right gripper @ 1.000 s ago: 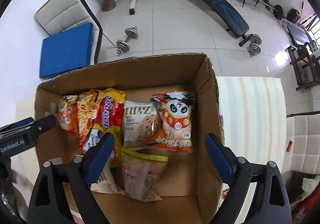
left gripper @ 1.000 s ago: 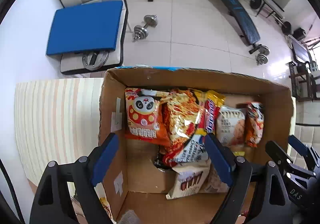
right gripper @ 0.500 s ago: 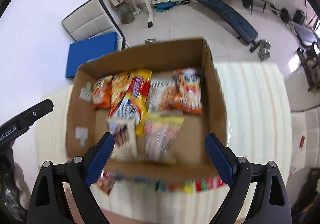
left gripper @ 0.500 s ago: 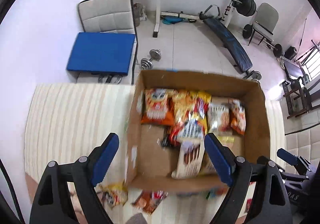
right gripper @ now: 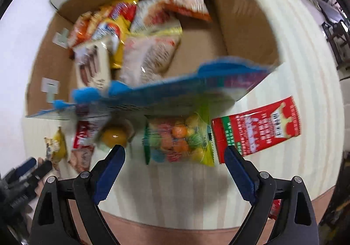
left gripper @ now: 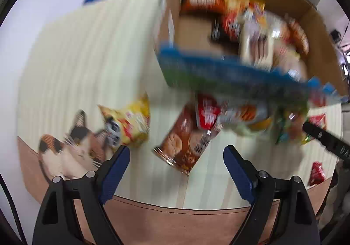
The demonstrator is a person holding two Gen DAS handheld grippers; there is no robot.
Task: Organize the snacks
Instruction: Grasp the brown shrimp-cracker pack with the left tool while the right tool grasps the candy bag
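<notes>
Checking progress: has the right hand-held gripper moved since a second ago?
Yes. The right hand-held gripper has pulled back from over the cardboard box to the loose snacks before it, above the candy bag.

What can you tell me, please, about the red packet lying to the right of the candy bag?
The red packet is a flat, glossy, rectangular pouch, mostly red with a green band and white print; the text is too blurred to read. It lies flat and tilted on the striped cloth, outside the box, just right of the candy bag, perhaps touching it. Nothing grips it; the right claw hangs open nearby.
</notes>
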